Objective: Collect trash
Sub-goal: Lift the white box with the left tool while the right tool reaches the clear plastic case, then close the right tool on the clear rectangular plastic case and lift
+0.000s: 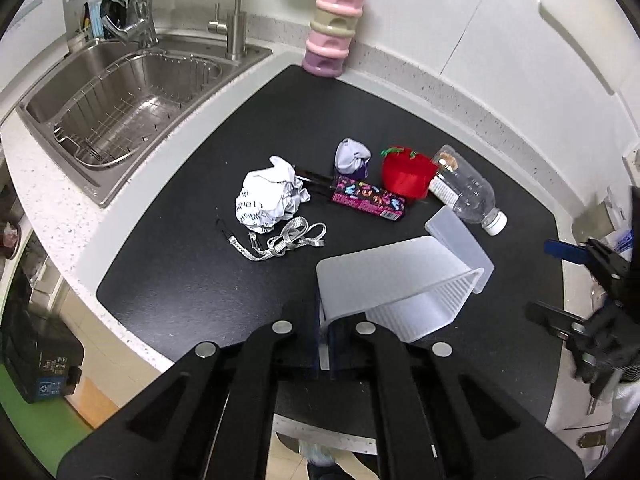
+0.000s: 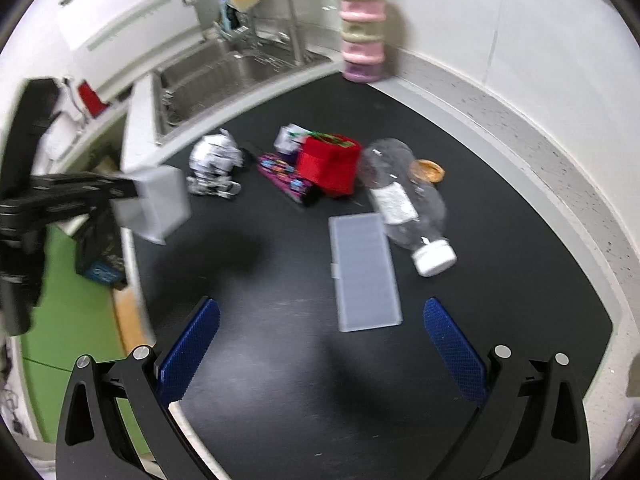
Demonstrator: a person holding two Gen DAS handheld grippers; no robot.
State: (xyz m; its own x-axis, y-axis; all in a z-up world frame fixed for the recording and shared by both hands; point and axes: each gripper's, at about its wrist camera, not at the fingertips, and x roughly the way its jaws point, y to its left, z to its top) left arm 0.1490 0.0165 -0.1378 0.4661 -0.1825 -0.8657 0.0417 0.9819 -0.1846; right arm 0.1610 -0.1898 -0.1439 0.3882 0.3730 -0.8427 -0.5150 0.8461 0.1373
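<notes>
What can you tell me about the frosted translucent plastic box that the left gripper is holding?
The frosted translucent plastic box is a lidless rectangular container with a ribbed inner floor. The left gripper is shut on one wall's rim, holding it tilted on its side above the black mat, its open mouth facing the camera. Nothing shows inside. Its flat matching lid lies apart on the mat.

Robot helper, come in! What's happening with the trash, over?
Left gripper shut on clear box. Right gripper open above lid. Trash scattered ahead.
</notes>
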